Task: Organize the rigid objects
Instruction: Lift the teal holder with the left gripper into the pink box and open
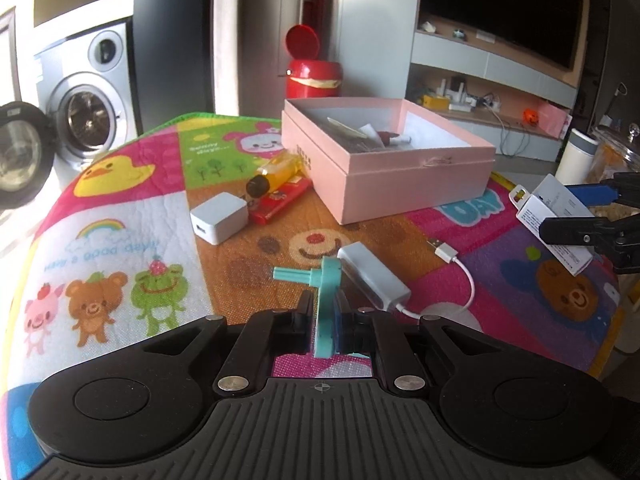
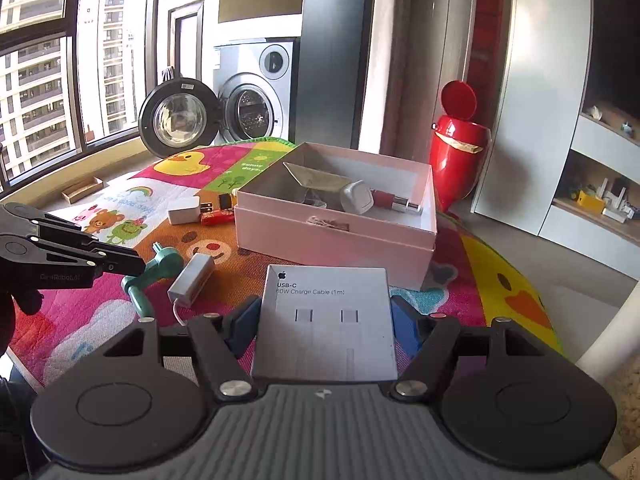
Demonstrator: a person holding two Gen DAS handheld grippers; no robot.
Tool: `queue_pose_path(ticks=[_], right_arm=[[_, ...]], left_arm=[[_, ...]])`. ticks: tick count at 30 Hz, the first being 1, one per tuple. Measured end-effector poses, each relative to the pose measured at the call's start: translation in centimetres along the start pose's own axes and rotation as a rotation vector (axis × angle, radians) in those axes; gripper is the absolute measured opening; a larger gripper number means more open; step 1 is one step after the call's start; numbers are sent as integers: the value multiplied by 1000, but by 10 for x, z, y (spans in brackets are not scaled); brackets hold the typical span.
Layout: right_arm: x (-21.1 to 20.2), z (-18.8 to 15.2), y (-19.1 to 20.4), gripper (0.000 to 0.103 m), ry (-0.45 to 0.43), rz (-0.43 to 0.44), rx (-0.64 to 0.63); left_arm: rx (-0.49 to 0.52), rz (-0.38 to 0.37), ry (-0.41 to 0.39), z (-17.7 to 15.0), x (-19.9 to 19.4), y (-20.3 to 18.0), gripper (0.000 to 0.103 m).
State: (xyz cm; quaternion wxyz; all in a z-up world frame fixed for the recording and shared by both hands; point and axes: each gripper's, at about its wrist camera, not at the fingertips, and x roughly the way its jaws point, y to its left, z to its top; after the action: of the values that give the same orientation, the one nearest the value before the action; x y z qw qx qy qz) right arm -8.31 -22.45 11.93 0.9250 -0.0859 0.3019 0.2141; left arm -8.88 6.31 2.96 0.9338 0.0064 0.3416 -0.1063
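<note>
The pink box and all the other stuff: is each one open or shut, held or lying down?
Pink cardboard box: open, things inside.
Teal plastic crank handle: clamped in left gripper.
White USB-C cable box: clamped in right gripper.
Red swing-lid bin: lid up.
Silver washing machine: door open.
Orange liquid bottle: lying down.

What we could not make out

The teal crank's (image 1: 326, 304) lower end was hidden between the left gripper's (image 1: 326, 320) fingers, and the cable box's (image 2: 326, 320) near edge vanished under the right gripper's (image 2: 326, 332) body. In the pink box (image 1: 416, 184), the small items (some paper, a white plug, a red tube) overlapped too much for us to sort. The red packet's (image 1: 280, 200) print was blurred, and the orange bottle (image 1: 276, 174) covered part of it.
</note>
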Motion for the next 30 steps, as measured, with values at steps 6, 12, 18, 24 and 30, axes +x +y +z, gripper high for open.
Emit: queue_pose_path(ticks=[6,12,18,24,30], right_arm=[[27,-18,9,69,56,-53,-30],[38,-28,8,70,102,-42,-27],[35,-27,5,69,115,-5,-35],[9,-5,-7,69,38,3,-7],[-11,89,-19,69,-206,-75,-87]], left_arm=[[-24,21,83,4,26,-8,17],[-80,-4,24,1,30,-5,18],[15,-11,-57,-12,18,-17,14],[60,-65,-170,3,-13,-22,14],[108,-149,-392,121,-40,-35,15]])
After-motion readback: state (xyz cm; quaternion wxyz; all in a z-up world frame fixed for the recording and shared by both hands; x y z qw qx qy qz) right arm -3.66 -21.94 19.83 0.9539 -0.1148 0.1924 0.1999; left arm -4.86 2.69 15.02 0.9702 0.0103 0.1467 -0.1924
